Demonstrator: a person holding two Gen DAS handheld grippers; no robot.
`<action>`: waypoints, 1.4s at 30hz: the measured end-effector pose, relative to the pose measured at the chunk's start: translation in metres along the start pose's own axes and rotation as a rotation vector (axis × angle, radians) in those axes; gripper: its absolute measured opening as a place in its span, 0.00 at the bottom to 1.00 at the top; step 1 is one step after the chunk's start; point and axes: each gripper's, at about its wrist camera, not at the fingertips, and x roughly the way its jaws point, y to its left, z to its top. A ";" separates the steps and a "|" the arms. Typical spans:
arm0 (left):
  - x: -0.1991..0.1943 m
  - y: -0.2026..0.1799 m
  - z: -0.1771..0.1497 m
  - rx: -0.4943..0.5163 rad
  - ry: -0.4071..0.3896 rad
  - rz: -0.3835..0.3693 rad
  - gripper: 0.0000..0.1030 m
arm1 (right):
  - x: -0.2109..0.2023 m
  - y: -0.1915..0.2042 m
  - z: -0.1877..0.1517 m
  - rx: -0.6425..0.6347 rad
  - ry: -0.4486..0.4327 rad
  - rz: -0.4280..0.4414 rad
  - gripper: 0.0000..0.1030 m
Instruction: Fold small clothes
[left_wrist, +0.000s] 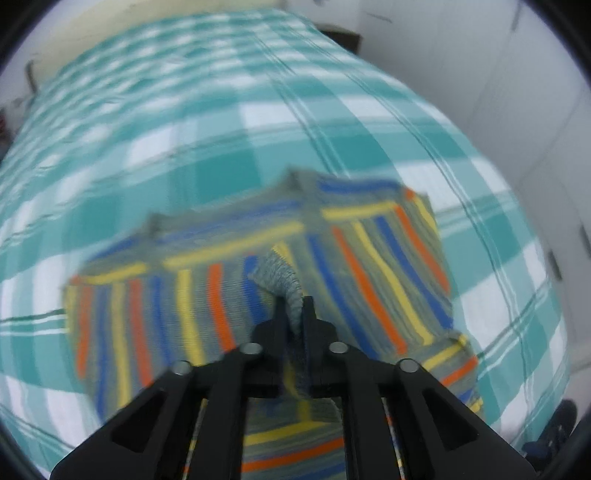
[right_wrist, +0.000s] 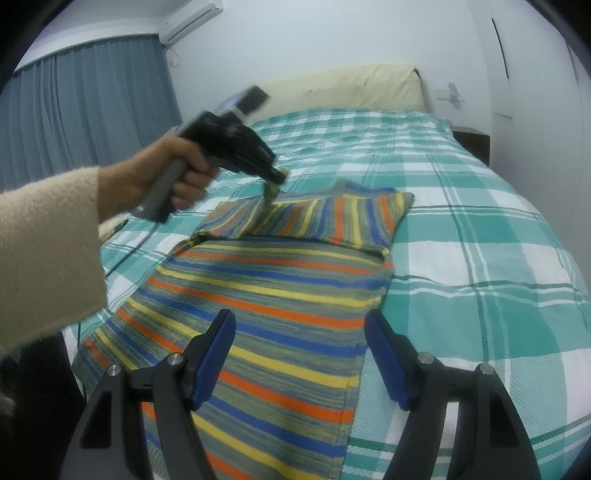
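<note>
A striped knit sweater (right_wrist: 280, 295) in orange, yellow, blue and grey lies on the bed, its sleeves folded across the top. My left gripper (left_wrist: 294, 306) is shut on the ribbed grey cuff of a sleeve (left_wrist: 282, 280) and holds it just above the folded sleeves; it also shows in the right wrist view (right_wrist: 275, 181), held by a hand in a cream sleeve. My right gripper (right_wrist: 299, 347) is open and empty, hovering over the sweater's lower body near its right edge.
The bed has a teal and white checked cover (right_wrist: 461, 229) and a cream headboard (right_wrist: 354, 86). A grey curtain (right_wrist: 85, 107) hangs at left. White wardrobe doors (right_wrist: 535, 92) stand at right, with a dark bedside table (right_wrist: 472, 138).
</note>
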 end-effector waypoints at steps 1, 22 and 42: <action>0.006 -0.002 -0.003 0.004 0.021 -0.017 0.49 | 0.001 -0.001 0.000 0.005 0.004 0.002 0.70; -0.010 0.182 -0.137 -0.290 0.051 0.259 0.80 | 0.013 0.000 -0.005 0.007 0.048 -0.003 0.70; -0.037 0.168 -0.200 -0.393 -0.125 0.402 0.86 | 0.009 0.006 -0.008 -0.060 0.027 -0.071 0.70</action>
